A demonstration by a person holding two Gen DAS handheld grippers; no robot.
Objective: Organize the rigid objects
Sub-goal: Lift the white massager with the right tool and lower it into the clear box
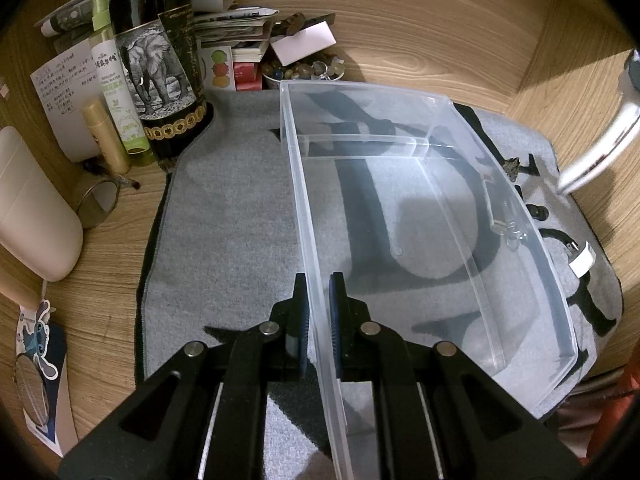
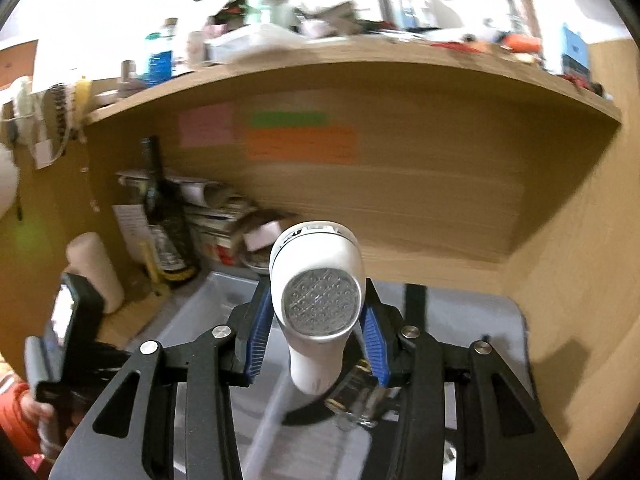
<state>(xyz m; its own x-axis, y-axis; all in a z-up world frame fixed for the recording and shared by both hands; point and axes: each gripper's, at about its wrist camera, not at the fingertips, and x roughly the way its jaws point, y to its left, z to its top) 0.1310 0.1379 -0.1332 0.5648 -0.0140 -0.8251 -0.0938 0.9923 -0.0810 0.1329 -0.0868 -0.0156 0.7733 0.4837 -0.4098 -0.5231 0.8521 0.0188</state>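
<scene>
The clear box [image 1: 420,208] sits on the gray mat [image 1: 240,208] in the middle of the picture, and it looks empty. The left gripper [image 1: 319,316] pinches its near wall. The right gripper [image 2: 316,320] squeezes a white shaver [image 2: 318,300] up in the air, so the putting away has hardly begun.
</scene>
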